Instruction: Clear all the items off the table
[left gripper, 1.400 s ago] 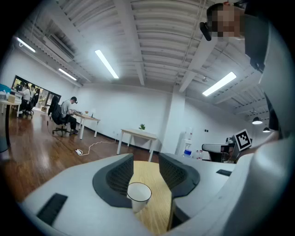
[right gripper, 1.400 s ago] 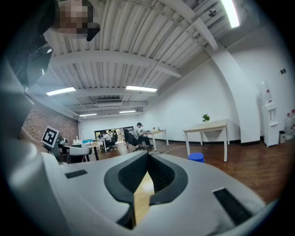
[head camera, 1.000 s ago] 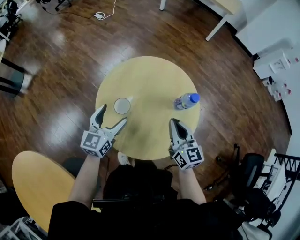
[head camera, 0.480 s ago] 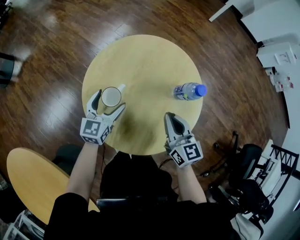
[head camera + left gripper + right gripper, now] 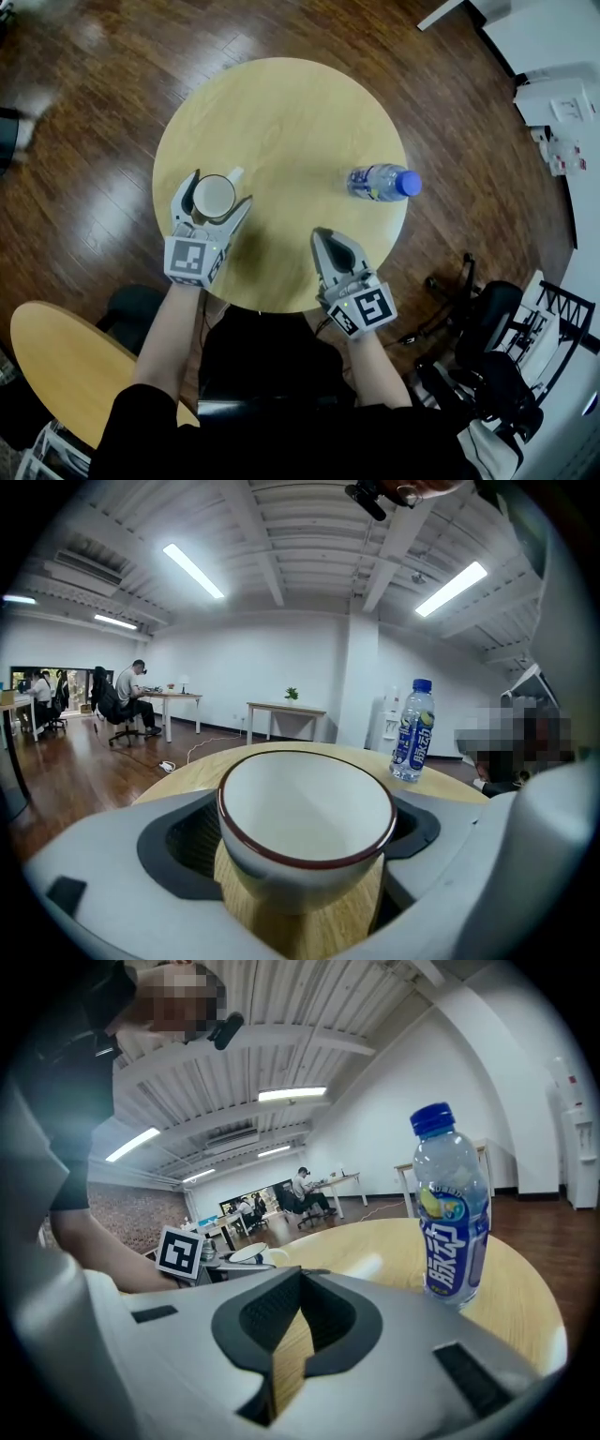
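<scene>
A white cup (image 5: 214, 196) with a dark red rim stands on the left of the round wooden table (image 5: 291, 112). My left gripper (image 5: 220, 187) is open around it. Its jaws have just been opening, and the cup (image 5: 305, 813) sits between them with a gap showing on the left side. A clear water bottle (image 5: 380, 183) with a blue cap stands upright on the right of the table. My right gripper (image 5: 326, 236) is shut and empty near the table's front edge, a short way short of the bottle (image 5: 452, 1218).
A second round wooden table (image 5: 56, 356) lies at the lower left. A black office chair (image 5: 497, 337) stands at the right, and white furniture with boxes (image 5: 553, 103) at the upper right. Dark wooden floor surrounds the table.
My left gripper has moved forward and down, so the cup now sits between its jaws instead of ahead of them. The shut right gripper has sunk a little near the front edge.
</scene>
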Demonstrator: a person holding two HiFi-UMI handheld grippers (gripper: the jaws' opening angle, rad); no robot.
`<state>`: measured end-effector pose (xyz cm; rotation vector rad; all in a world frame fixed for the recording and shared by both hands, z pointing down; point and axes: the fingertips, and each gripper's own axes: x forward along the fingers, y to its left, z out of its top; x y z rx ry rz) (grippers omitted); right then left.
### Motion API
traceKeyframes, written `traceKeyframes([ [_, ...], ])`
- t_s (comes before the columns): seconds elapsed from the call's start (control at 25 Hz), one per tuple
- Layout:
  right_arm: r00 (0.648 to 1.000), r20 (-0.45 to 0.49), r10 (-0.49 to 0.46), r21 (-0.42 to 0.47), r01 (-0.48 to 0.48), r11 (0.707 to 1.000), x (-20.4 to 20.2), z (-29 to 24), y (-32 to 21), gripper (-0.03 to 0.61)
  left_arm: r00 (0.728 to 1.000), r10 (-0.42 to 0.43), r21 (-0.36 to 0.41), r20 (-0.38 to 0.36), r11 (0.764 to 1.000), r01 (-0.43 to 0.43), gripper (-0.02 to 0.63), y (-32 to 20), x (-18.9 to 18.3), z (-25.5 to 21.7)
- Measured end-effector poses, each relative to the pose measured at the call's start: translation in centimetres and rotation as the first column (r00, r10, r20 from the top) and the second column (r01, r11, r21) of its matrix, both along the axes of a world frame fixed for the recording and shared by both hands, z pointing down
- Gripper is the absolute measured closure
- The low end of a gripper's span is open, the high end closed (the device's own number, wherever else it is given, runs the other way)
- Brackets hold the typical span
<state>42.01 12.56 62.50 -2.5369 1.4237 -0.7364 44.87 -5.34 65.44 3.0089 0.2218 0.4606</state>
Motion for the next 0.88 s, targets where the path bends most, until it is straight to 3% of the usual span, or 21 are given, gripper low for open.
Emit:
traceKeyframes([
  [0.48,1.0,0.01,0.0,-0.007,0.0,1.0,-0.59,0.41,0.63,0.575,0.999,0.02,0.031,-0.031,0.999,-0.019,0.187,0.41,0.71,0.11],
  [0.88,1.0,-0.019,-0.022,-0.002,0.022,1.0,-0.11,-0.43,0.54,0.577,0.999,0.043,-0.016,-0.008,0.999,-0.044,0.196,0.9,0.0,-0.6],
])
